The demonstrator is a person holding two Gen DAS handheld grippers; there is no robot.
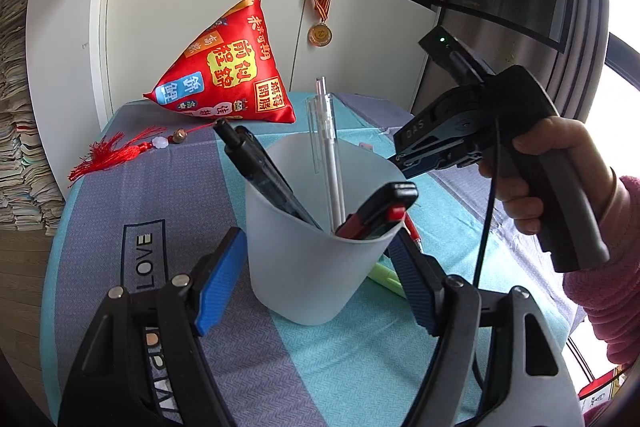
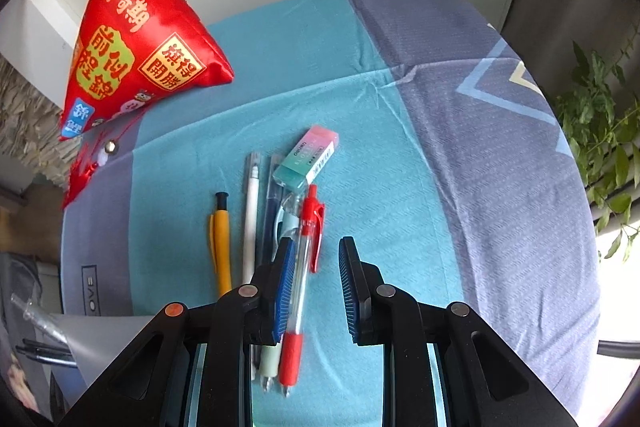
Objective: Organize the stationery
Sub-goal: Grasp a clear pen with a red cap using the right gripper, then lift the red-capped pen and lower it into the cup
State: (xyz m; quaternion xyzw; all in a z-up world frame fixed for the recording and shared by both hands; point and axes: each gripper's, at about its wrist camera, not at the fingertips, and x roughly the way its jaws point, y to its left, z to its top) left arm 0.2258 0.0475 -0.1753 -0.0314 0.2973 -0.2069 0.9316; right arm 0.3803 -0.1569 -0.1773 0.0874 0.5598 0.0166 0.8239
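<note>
Right gripper [image 2: 313,287] partly hides red pen [image 2: 302,267]; pens beneath unclear.

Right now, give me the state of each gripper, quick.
Left gripper: open, fingers either side of the cup, not clamping it.
Right gripper: open, empty, over the red pen.

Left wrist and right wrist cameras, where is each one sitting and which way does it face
Left wrist: behind the left gripper, facing the pen cup between its open fingers; the hand holding the right gripper shows.
Right wrist: behind the right gripper, looking down on a red pen and eraser.
Shared: red pouch, tablecloth.
</note>
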